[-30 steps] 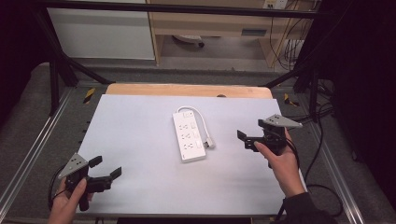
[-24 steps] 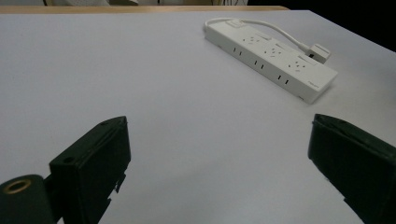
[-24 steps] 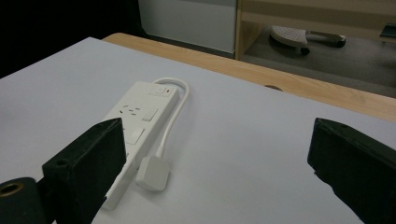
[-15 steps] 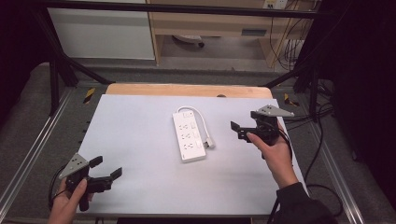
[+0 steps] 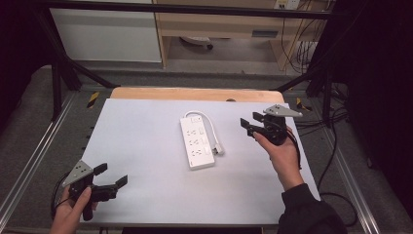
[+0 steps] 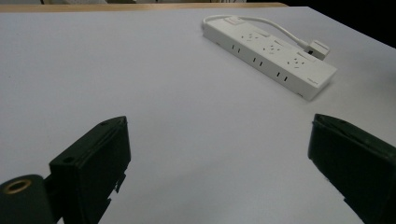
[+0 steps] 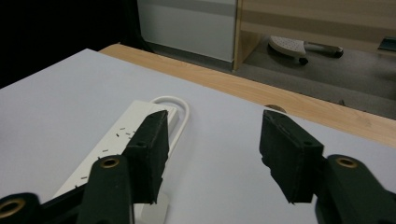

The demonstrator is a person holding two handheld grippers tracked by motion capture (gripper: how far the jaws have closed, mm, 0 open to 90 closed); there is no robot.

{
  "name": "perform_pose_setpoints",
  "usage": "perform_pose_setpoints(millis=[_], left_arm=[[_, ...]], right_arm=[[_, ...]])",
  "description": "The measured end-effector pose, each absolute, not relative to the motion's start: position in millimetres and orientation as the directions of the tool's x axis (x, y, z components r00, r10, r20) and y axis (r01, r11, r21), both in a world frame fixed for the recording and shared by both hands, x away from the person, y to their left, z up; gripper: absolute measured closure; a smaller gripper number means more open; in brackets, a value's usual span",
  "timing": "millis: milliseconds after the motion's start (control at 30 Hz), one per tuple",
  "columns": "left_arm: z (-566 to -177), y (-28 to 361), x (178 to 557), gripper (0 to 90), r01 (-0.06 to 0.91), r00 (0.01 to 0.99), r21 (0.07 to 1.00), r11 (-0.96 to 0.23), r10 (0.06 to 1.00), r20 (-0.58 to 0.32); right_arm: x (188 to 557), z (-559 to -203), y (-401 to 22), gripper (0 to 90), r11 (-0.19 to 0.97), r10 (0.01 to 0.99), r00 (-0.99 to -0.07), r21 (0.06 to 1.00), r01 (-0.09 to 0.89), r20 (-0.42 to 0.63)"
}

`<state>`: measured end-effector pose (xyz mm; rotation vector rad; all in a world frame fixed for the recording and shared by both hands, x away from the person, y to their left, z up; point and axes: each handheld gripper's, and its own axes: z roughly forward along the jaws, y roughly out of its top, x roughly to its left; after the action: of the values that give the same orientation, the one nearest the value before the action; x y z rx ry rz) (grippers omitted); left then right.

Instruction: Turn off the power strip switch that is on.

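Observation:
A white power strip [image 5: 197, 142] lies mid-table on the white table top [image 5: 141, 136], its short cable looped back to a plug [image 5: 217, 148] at its right side. My right gripper [image 5: 249, 122] hovers just right of the strip, pointing at it. Its jaws have just been closing and stand half apart with nothing between them. In the right gripper view the strip [image 7: 116, 140] lies below the left jaw of the right gripper [image 7: 215, 123]. My left gripper [image 5: 111, 174] rests open at the near left corner. The strip [image 6: 271, 56] lies far ahead of the left gripper [image 6: 218, 123].
A wooden strip [image 5: 195, 93] borders the table's far edge. Metal frame rails [image 5: 44, 146] run along both sides. Cables [image 5: 321, 122] hang off the right side. A cabinet [image 5: 107, 34] and shelving stand beyond the table.
My right gripper has moved left toward the power strip and risen a little, and its jaws have narrowed from wide to about half. The left gripper has stayed put.

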<state>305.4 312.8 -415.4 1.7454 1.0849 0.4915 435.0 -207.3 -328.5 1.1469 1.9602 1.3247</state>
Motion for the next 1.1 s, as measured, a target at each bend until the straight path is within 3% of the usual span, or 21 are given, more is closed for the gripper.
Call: perform_pose_setpoints(millis=[500, 1100], left_arm=[[-416, 313, 306, 5.7, 0.446, 0.519, 0.887, -0.120, 0.842, -0.147], [-416, 312, 306, 5.7, 0.447, 0.524, 0.886, -0.126, 0.839, -0.146]], right_arm=[[447, -322, -201, 70.6, 0.164, 0.853, -0.521, 0.938, 0.307, 0.021], [465, -325, -183, 83.2, 0.167, 0.847, -0.531, 0.952, 0.256, -0.005]])
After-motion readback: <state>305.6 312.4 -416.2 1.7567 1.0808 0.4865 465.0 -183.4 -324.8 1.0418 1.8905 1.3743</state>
